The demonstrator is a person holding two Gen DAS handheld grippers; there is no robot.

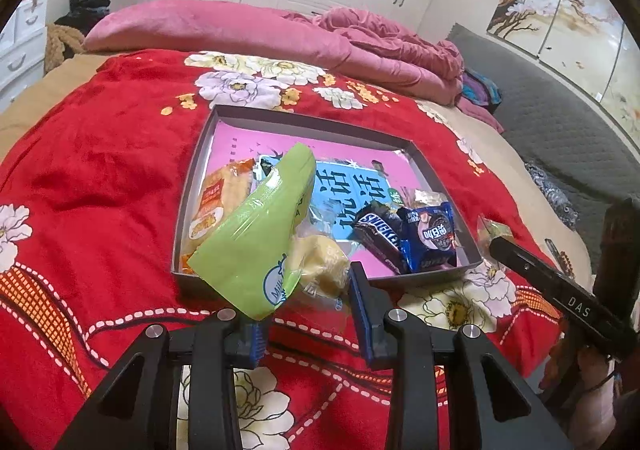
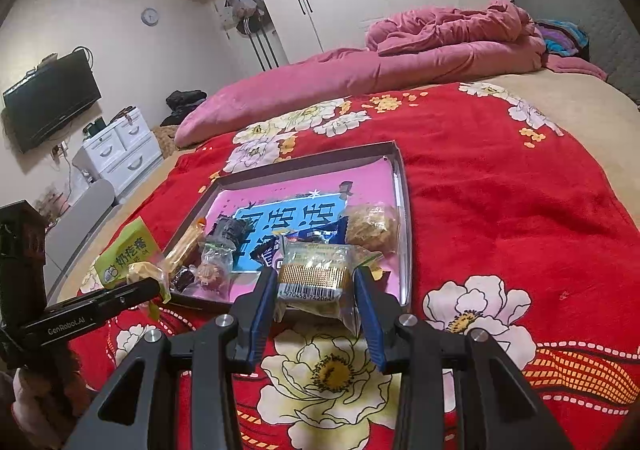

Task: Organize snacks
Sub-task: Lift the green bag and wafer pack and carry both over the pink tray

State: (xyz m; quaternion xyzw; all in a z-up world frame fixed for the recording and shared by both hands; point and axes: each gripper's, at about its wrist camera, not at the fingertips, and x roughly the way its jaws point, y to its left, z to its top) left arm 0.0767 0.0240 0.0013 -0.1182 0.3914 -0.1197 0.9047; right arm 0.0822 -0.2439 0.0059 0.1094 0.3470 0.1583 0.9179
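Your left gripper [image 1: 310, 304] holds a green snack packet [image 1: 256, 234] and yellow pastry [image 1: 320, 262] between half-spread fingers over the tray's [image 1: 192, 190] near edge. Your right gripper [image 2: 316, 298] clasps a gold-wrapped snack [image 2: 314, 272] at the near rim.

green snack packet [image 1: 256, 234]: glossy plastic film | blanket [image 1: 100, 178]: plush cloth | tray [image 1: 192, 186]: matt grey card walls

One tray [image 1: 192, 186], two tongs [image 1: 308, 314] [image 2: 316, 310], roughly seven snack packets [image 1: 256, 234].

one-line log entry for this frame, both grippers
left gripper: holds green snack pouch | right gripper: holds clear-wrapped snack | tray: Snickers bar, other snacks inside
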